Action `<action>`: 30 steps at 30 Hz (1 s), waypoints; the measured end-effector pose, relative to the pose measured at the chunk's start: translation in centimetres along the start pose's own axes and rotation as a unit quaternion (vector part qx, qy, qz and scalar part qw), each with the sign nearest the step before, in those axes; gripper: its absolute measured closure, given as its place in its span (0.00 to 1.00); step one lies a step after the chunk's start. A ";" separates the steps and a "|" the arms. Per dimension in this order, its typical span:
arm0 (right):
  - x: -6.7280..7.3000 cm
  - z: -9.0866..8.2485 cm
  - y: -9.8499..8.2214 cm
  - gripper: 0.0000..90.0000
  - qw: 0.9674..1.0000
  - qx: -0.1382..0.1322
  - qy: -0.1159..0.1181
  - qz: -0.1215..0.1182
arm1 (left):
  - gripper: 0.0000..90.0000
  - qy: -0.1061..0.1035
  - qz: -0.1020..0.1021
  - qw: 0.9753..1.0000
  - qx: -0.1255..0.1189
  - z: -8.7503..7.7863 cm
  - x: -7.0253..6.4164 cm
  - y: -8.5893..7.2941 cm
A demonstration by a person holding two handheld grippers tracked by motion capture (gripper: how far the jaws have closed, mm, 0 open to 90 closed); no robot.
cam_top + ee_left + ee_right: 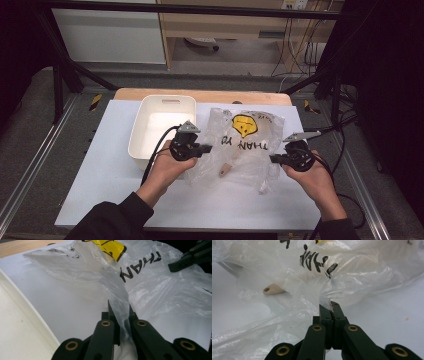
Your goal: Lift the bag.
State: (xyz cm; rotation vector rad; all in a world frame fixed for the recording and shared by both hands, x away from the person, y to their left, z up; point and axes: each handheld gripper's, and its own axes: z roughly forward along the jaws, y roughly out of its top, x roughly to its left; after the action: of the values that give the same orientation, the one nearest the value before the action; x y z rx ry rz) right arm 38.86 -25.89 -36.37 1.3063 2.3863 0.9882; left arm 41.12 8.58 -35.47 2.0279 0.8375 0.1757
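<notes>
Since that bag is thin, slippery film, keep both grippers, left at 9 o'clock, right at 3, pinching its edges.

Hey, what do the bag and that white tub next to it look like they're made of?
The bag looks like thin translucent plastic film, glossy and crinkled, with black lettering and a yellow face printed on it. Both the left gripper and the right gripper pinch its folds. The tub seems to be rigid moulded plastic, opaque white with a smooth, slightly glossy surface and rounded corners.
</notes>
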 end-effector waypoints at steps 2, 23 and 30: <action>0.1 0.4 -0.9 1.00 1.000 0.003 0.002 0.006 | 0.99 0.001 -0.003 1.000 -0.007 -0.1 -0.2 -0.5; 0.2 -0.7 -2.5 0.10 0.994 -0.088 -0.053 0.028 | 0.13 0.067 -0.021 0.991 -0.115 -5.4 1.2 -0.7; -0.2 -2.5 -2.8 0.06 0.989 -0.132 -0.050 0.036 | 0.13 0.112 -0.024 0.982 -0.148 -9.3 3.2 -2.8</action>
State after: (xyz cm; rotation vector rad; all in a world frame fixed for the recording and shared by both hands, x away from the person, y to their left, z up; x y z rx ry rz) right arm 35.89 -28.16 -36.41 1.3162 2.0648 1.1819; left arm 38.24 18.06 -32.87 1.7282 0.9378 0.4808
